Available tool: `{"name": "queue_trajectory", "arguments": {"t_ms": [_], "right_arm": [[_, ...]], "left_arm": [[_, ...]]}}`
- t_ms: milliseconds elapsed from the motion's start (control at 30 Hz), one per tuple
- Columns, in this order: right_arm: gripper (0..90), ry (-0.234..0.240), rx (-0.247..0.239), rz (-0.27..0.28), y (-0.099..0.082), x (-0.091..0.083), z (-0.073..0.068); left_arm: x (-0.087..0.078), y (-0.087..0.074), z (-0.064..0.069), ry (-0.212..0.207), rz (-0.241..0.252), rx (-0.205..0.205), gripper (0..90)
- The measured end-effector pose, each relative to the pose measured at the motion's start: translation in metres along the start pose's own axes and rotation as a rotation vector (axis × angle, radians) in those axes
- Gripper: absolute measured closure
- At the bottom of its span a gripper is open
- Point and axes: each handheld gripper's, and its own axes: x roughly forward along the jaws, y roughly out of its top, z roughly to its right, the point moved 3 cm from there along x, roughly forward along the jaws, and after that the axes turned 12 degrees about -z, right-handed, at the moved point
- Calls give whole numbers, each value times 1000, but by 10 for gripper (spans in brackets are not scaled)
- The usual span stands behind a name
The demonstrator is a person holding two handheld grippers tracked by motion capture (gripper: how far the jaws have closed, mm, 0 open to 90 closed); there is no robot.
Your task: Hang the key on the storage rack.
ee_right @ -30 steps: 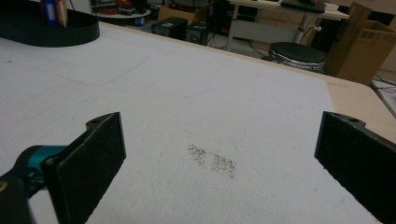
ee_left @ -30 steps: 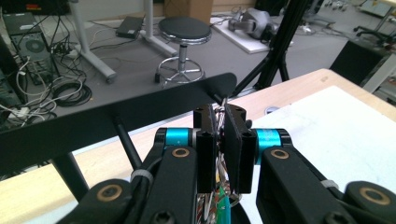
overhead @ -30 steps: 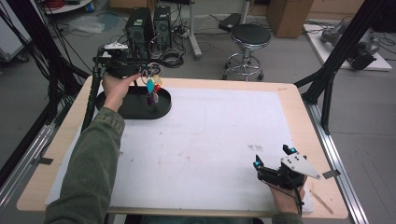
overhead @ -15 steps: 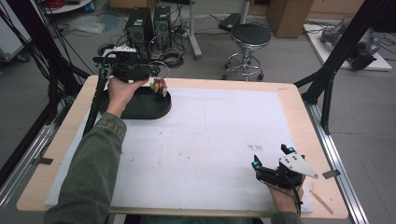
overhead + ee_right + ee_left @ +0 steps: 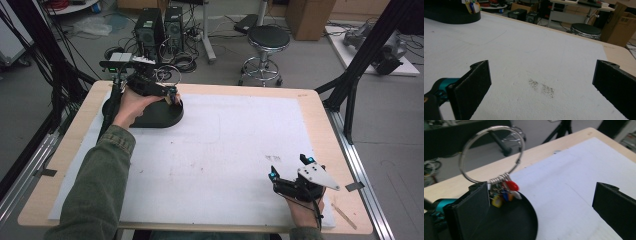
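We are seeing the left gripper [image 5: 541, 212] with jaws spread wide, the metal ring [image 5: 491, 153] of coloured tags [image 5: 505, 192] standing just beyond its left jaw over the black dish [image 5: 524, 220]; stiff, light, likely slippery, best pinched at the wire; the right gripper [image 5: 541, 92] is gaping empty

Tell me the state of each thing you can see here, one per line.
Left gripper: open, over the tray.
Right gripper: open, empty, low over the white mat.
Key ring: upright, coloured tags bunched at the tray's rim.
Black tray: on the mat's far left corner.
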Motion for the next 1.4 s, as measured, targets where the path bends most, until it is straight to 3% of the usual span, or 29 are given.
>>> {"name": "queue_trajectory", "arguments": {"t_ms": [233, 400, 633, 1033, 1267, 1400], "right_arm": [[8, 5, 1, -3, 1, 1, -1], [8, 10, -7, -6, 2, 3, -3], [8, 12, -15, -7, 3, 4, -4], [8, 12, -13, -10, 3, 5, -4], [8, 16, -9, -11, 3, 6, -3], [8, 15, -7, -6, 3, 5, -3]], "left_arm": [[-9, -8, 5, 0, 3, 32, 16], [-15, -19, 10, -21, 39, 8, 16], [-19, -33, 13, -15, 46, 2, 16], [-30, -60, 21, 33, 25, 40, 16], [-40, -70, 26, 56, 33, 53, 16], [-43, -80, 28, 94, 54, 71, 17]]}}
